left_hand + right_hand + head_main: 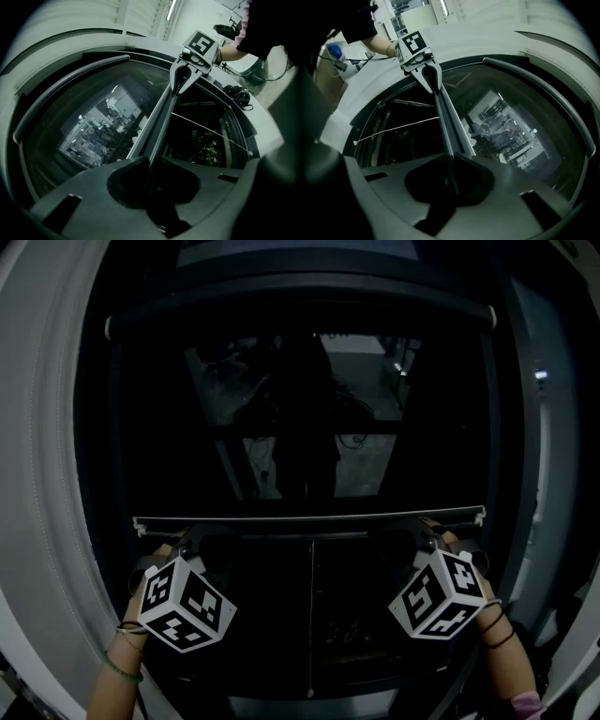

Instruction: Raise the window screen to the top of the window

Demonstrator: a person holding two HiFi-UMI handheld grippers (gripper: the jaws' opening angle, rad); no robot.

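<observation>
While the head view looks into a dark window, the window screen hangs partway down, its bottom bar level and well below the roller, with the left gripper at the bar's left end and the right gripper at its right end. Seen from the left gripper view, the jaws are clamped on the bar. The right gripper view shows its jaws pinching the bar too, a thin white cord to the left.
</observation>
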